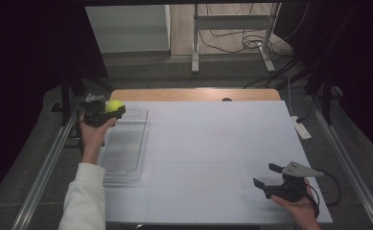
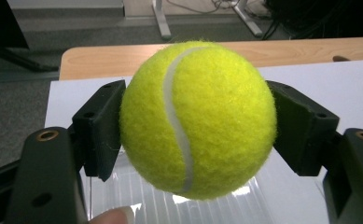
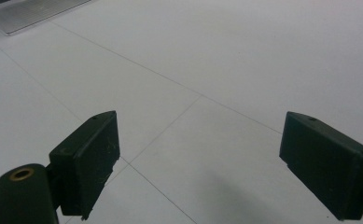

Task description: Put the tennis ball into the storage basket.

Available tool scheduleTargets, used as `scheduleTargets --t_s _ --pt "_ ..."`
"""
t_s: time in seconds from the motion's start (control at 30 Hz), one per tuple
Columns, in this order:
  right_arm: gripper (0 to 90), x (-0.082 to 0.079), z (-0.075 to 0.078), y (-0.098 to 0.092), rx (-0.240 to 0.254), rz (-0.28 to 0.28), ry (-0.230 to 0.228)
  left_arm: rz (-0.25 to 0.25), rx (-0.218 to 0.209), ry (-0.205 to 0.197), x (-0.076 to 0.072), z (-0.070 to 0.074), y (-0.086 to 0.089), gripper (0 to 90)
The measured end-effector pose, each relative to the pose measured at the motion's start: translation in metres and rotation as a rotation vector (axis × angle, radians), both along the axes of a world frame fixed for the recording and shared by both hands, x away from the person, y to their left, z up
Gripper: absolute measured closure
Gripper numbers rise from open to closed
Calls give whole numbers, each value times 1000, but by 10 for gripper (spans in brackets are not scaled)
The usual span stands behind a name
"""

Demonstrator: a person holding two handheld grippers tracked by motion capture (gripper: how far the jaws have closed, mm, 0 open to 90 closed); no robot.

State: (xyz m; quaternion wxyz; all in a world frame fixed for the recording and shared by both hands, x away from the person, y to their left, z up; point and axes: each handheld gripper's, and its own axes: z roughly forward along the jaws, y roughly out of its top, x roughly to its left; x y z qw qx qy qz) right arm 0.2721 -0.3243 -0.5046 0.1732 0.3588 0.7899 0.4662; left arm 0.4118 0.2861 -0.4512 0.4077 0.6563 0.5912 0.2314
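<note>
We've got our left arm stretched out toward 10 o'clock, white sleeve showing, hand wrapped around the left gripper (image 1: 108, 111). Its jaws are clamped tight on something round, one pad pressing each side, and a fingertip (image 2: 115, 216) peeks in at the bottom of the left gripper view. Our right gripper (image 1: 265, 174) sits down at 4 o'clock in our right hand (image 1: 299, 207), pointing toward 10 o'clock, jaws spread wide with nothing between them.
</note>
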Motion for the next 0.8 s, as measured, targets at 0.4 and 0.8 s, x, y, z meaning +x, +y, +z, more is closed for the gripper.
scheduleTargets --t_s 0.4,0.8 --pt "125 0 0 1 -1 -1 0 -1 45 74 9 -9 -2 267" --pt "125 -1 0 0 1 -2 -1 -3 66 124 17 -18 -4 266"
